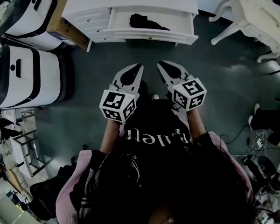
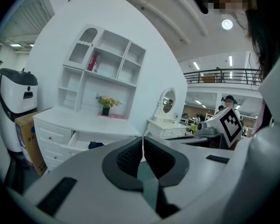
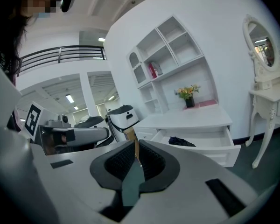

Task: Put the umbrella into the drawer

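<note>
The black folded umbrella lies inside the open drawer of a white cabinet at the top of the head view. It also shows in the left gripper view as the umbrella and in the right gripper view as the umbrella, inside the drawer. My left gripper and right gripper are side by side over the dark floor, well short of the drawer. Both point toward the cabinet. Each is shut with nothing between its jaws.
Two white rounded machines and a cardboard box stand left of the cabinet. A white dressing table with a mirror is to the right. Cables and clutter lie at the right floor edge.
</note>
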`<state>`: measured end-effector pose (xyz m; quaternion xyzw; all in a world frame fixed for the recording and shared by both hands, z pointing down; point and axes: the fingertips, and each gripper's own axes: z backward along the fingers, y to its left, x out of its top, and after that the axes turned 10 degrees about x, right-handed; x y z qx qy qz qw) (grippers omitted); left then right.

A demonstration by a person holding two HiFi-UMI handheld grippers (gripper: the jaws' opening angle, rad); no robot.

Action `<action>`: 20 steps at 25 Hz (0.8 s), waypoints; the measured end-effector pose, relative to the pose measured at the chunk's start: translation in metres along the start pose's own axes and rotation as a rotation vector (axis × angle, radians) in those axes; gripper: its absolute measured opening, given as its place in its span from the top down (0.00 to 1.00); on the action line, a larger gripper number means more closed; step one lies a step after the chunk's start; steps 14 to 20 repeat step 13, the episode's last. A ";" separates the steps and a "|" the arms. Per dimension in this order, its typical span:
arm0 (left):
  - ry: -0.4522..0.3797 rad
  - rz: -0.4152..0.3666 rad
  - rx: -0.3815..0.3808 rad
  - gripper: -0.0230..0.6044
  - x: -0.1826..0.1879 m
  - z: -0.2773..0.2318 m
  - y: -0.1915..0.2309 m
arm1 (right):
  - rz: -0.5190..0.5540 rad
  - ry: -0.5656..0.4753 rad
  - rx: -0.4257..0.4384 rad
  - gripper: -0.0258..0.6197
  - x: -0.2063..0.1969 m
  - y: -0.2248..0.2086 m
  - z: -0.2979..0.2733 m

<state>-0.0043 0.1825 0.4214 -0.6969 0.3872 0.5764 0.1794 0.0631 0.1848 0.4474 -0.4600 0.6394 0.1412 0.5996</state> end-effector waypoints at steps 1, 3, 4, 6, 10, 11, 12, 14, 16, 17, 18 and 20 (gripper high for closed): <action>0.000 -0.001 0.001 0.93 0.000 0.000 0.000 | -0.002 0.002 0.001 0.87 -0.001 0.000 0.000; 0.001 -0.002 0.001 0.93 -0.001 0.000 -0.001 | -0.004 0.007 0.003 0.87 -0.002 -0.001 0.000; 0.002 -0.002 0.001 0.93 -0.001 -0.001 -0.002 | -0.006 0.009 0.004 0.87 -0.003 -0.001 0.000; 0.004 -0.003 -0.001 0.93 -0.002 -0.002 -0.003 | -0.008 0.014 0.005 0.87 -0.004 -0.002 0.000; 0.004 -0.004 -0.004 0.93 -0.001 -0.002 -0.004 | -0.015 0.023 0.006 0.87 -0.007 -0.003 0.001; 0.004 -0.004 -0.005 0.93 -0.002 -0.002 -0.005 | -0.016 0.025 0.005 0.87 -0.007 -0.003 0.001; 0.004 -0.004 -0.006 0.93 -0.002 -0.002 -0.005 | -0.016 0.026 0.005 0.87 -0.008 -0.003 0.002; 0.004 -0.004 -0.006 0.93 -0.002 -0.002 -0.006 | -0.017 0.026 0.004 0.87 -0.008 -0.003 0.002; 0.004 -0.004 -0.006 0.93 -0.002 -0.002 -0.006 | -0.017 0.026 0.004 0.87 -0.008 -0.003 0.002; 0.004 -0.004 -0.006 0.93 -0.002 -0.002 -0.006 | -0.017 0.026 0.004 0.87 -0.008 -0.003 0.002; 0.004 -0.004 -0.006 0.93 -0.002 -0.002 -0.006 | -0.017 0.026 0.004 0.87 -0.008 -0.003 0.002; 0.004 -0.004 -0.006 0.93 -0.002 -0.002 -0.006 | -0.017 0.026 0.004 0.87 -0.008 -0.003 0.002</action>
